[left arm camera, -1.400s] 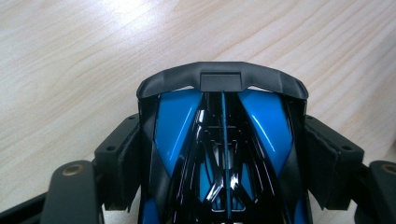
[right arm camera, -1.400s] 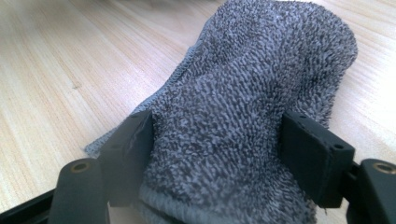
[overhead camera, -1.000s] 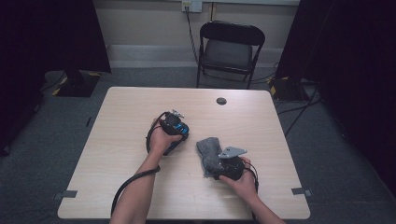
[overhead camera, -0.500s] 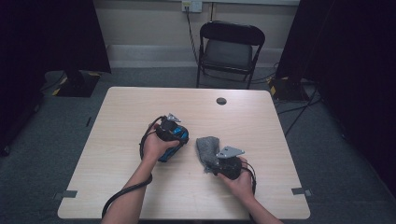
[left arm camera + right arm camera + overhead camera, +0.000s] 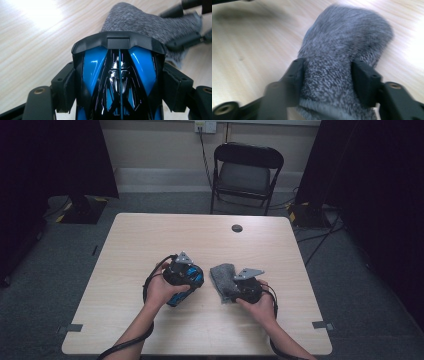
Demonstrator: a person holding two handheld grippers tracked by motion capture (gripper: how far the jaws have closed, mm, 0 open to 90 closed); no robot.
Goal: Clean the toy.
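From the high view: left tongs (image 5: pixel 186 281) lifted off the tabletop (image 5: pixel 130 245), a blue and black toy car (image 5: pixel 184 290) sticking out beneath them; right tongs (image 5: pixel 240 287) low at the near end of a grey sock (image 5: pixel 223 279), just beside the left pair. Too small there to read either pair of jaws.

From the left gripper view: left tongs (image 5: pixel 120 82) clamped on the toy car (image 5: pixel 119 75), one pad pressed to each flank, glossy blue panels and a black spoiler facing the camera. Beyond the car, the sock (image 5: pixel 140 22) flat on the tabletop (image 5: pixel 37 37), with the other pair's black jaws (image 5: pixel 190 27) straddling its far end.

From the right gripper view: right tongs (image 5: pixel 328 77) set around the sock (image 5: pixel 344 50), knitted cloth bulging between the pads and touching both; jaws just been opening again after a squeeze. Blurred, so firmness of grip hard to judge. Rounded toe end pointing away from the jaws.
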